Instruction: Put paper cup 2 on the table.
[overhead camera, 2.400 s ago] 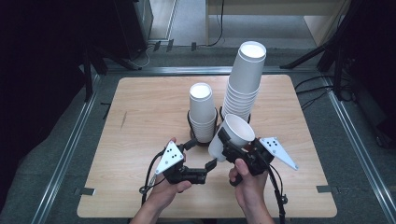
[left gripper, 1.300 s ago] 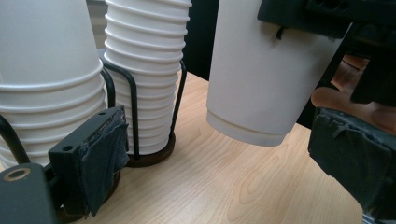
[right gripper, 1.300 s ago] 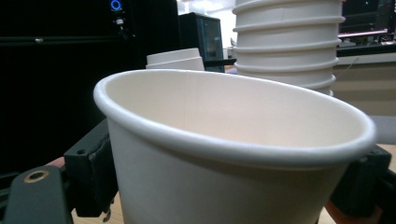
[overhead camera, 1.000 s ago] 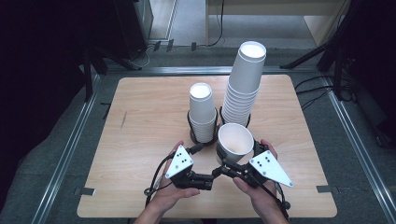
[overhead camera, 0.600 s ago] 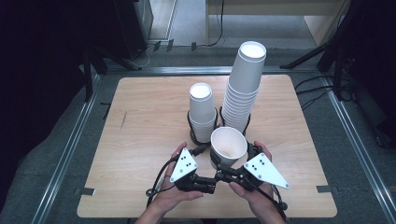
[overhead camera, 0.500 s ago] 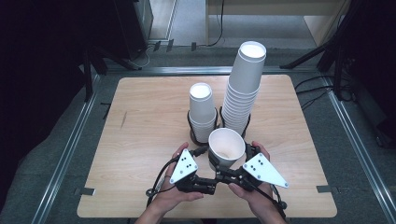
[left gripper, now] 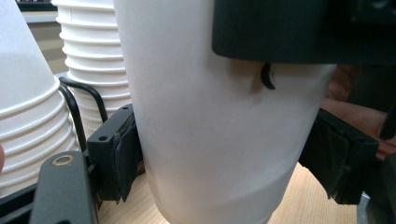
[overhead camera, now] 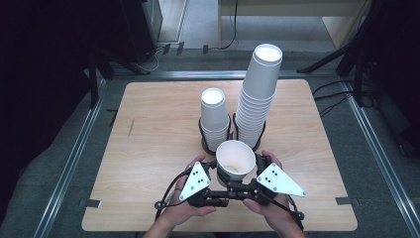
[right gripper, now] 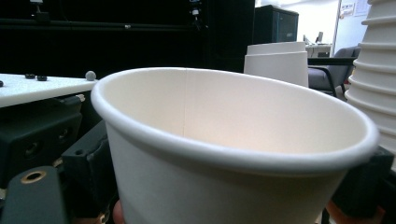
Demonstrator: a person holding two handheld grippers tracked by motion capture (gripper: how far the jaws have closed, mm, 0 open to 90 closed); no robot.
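While upright, paper cup | left gripper fingers grasping it | right gripper fingers too

table: light wood | on it: two wire holders, possibly joined, bearing cup stacks

White paper cup (cream inside); white cup stacks in black wire holders; light wood-grain counter; black jaws; grey three-cornered plates, dark dots.
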